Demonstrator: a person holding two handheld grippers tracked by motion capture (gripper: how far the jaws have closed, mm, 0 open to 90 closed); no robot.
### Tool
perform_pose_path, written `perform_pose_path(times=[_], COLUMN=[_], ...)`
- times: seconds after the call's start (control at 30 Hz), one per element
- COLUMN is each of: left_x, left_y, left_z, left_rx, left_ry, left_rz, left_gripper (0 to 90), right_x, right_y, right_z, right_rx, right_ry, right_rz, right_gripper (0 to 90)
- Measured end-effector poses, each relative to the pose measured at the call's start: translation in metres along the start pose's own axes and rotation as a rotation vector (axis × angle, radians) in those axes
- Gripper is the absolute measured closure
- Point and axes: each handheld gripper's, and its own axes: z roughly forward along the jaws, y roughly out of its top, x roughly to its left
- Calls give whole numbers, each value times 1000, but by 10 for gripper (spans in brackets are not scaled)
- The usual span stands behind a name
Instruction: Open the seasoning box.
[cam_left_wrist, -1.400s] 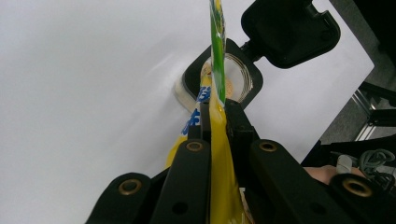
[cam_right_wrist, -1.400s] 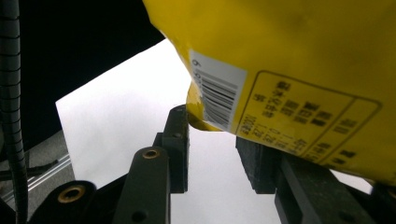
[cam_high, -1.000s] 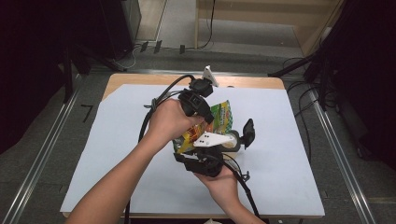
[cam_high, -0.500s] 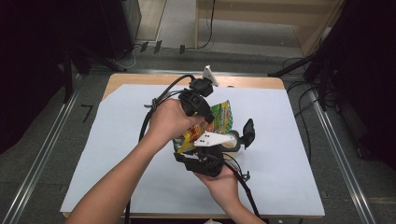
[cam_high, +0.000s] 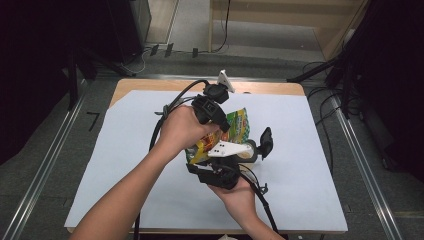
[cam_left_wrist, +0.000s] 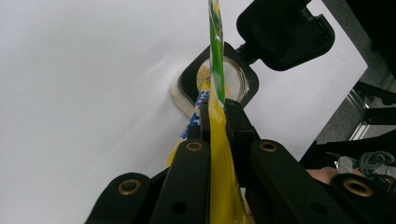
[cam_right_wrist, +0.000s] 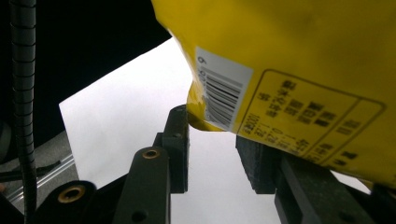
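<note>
Seen from above, the left hand (cam_high: 182, 131) holds the left tongs (cam_high: 220, 122) over the middle of a white-covered worktop (cam_high: 125, 165), pinching a yellow and green snack bag (cam_high: 239, 126). In the left gripper view the tongs (cam_left_wrist: 217, 122) are pressed onto the bag (cam_left_wrist: 217, 154), which stands edge-on, its long axis running away from the camera toward a round container (cam_left_wrist: 233, 79) with an open black hinged lid (cam_left_wrist: 285, 30) just beyond. At the right, the right hand (cam_high: 239, 196) holds the right tongs (cam_right_wrist: 215, 148) spread apart under the bag's barcoded corner (cam_right_wrist: 219, 93), not closed on it.
</note>
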Motion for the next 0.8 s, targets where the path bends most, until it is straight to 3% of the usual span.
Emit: perform_pose_path(times=[0.8], left_x=[-1], left_y=[1], left_z=[0], left_rx=[6], left_ry=[2], left_rz=[8], left_gripper=[893], right_x=[0], right_y=[0], right_z=[0], right_rx=[3], right_ry=[-5], right_rz=[-6], right_gripper=[666])
